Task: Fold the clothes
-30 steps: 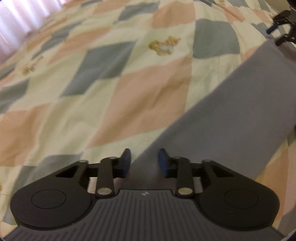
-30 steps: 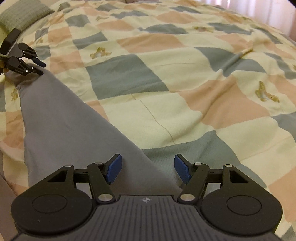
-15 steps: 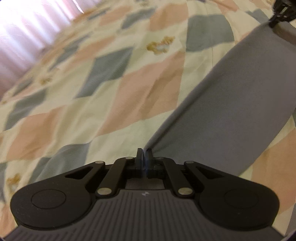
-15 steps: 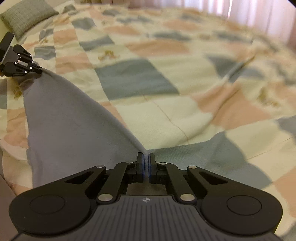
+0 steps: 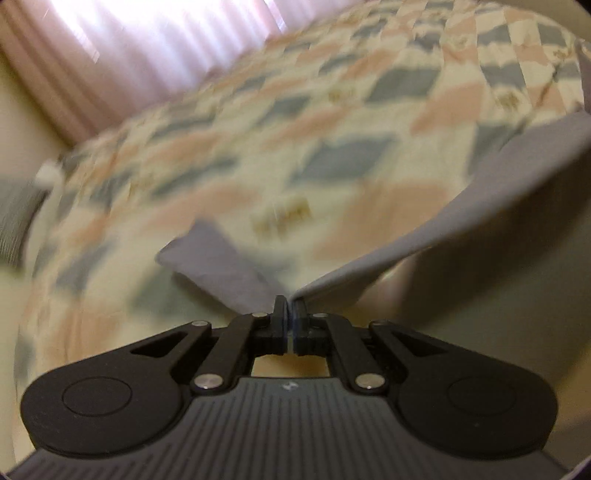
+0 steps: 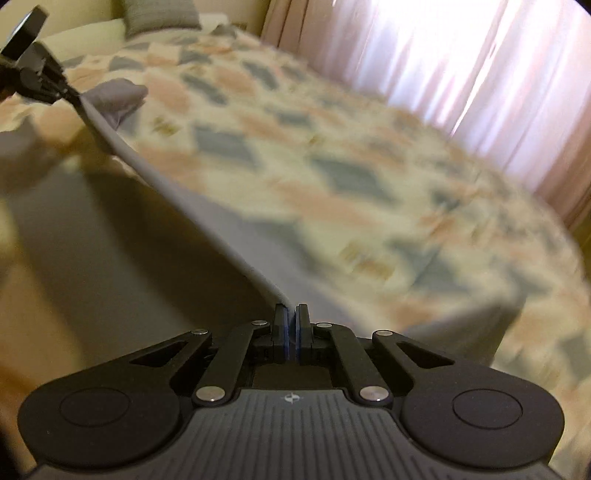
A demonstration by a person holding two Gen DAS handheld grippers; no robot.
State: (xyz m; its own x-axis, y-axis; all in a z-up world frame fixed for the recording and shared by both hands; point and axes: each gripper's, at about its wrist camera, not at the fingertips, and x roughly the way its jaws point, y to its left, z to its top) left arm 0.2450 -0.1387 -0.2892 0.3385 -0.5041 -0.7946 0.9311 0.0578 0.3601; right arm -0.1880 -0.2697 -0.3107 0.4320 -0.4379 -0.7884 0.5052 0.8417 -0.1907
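Note:
A grey garment (image 5: 491,195) is lifted off the bed and stretched taut between both grippers. My left gripper (image 5: 290,301) is shut on one corner of it, and a loose grey part (image 5: 214,254) trails onto the quilt. My right gripper (image 6: 291,308) is shut on the other corner, with the garment's edge (image 6: 177,192) running up and left to the left gripper (image 6: 68,92), seen at the far top left. Below that edge the grey cloth (image 6: 110,236) hangs down. Both views are motion-blurred.
A patchwork quilt (image 6: 332,177) of grey, pink and cream diamonds covers the bed. Pink curtains (image 6: 461,74) hang behind it with bright light. A grey pillow (image 6: 159,14) lies at the head of the bed, and the pillow (image 5: 14,218) also shows at the left edge.
Both grippers closed on the garment's corners, then rose with it. The cloth went from lying flat on the quilt to hanging stretched in the air, and the curtains came into view.

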